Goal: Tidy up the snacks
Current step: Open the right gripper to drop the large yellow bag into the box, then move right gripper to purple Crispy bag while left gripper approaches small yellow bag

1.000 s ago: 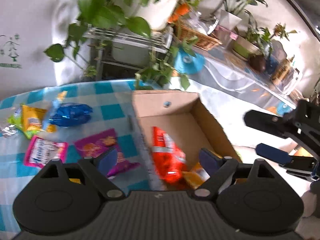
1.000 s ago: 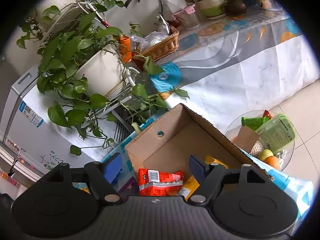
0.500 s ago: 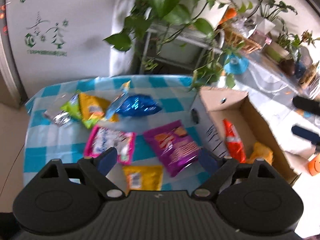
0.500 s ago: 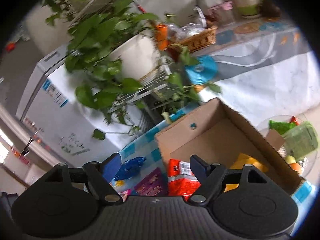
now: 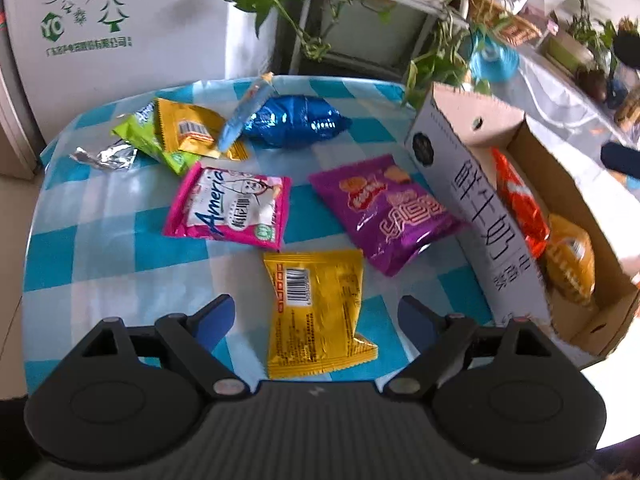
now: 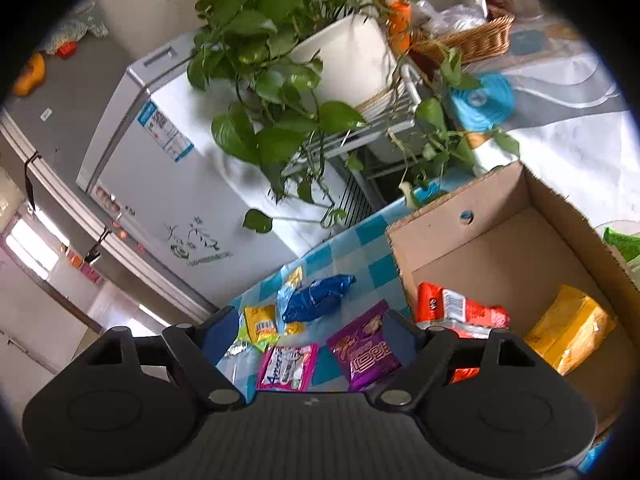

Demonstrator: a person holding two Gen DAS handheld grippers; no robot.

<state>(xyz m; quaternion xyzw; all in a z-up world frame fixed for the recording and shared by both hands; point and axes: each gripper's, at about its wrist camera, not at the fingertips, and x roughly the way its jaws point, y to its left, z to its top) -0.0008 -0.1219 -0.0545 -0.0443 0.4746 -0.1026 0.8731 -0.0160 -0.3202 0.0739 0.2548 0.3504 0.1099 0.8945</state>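
Observation:
Several snack packs lie on a blue checked table [image 5: 100, 248]: a yellow pack [image 5: 316, 308], a pink pack [image 5: 232, 208], a purple pack [image 5: 384, 212], a blue foil pack [image 5: 296, 122] and yellow and green packs [image 5: 176, 136] at the back. A cardboard box [image 5: 492, 216] at the right holds a red pack [image 5: 516, 204] and an orange-yellow pack [image 5: 572, 264]. My left gripper [image 5: 316, 316] is open above the yellow pack, nothing between its fingers. My right gripper [image 6: 308, 336] is open and its jaws are opening, empty, over the table beside the box [image 6: 520, 240].
A white fridge [image 5: 112, 32] stands behind the table. A rack with trailing potted plants [image 6: 280, 80] hangs over the table's far edge. A long cloth-covered table [image 6: 568, 100] with a basket [image 6: 472, 40] runs behind the box. A crumpled foil wrapper [image 5: 104, 156] lies at the far left.
The left gripper swung left from over the box and sank toward the loose packs. The right gripper turned left too, bringing the table's packs into its view, and its fingers spread wider.

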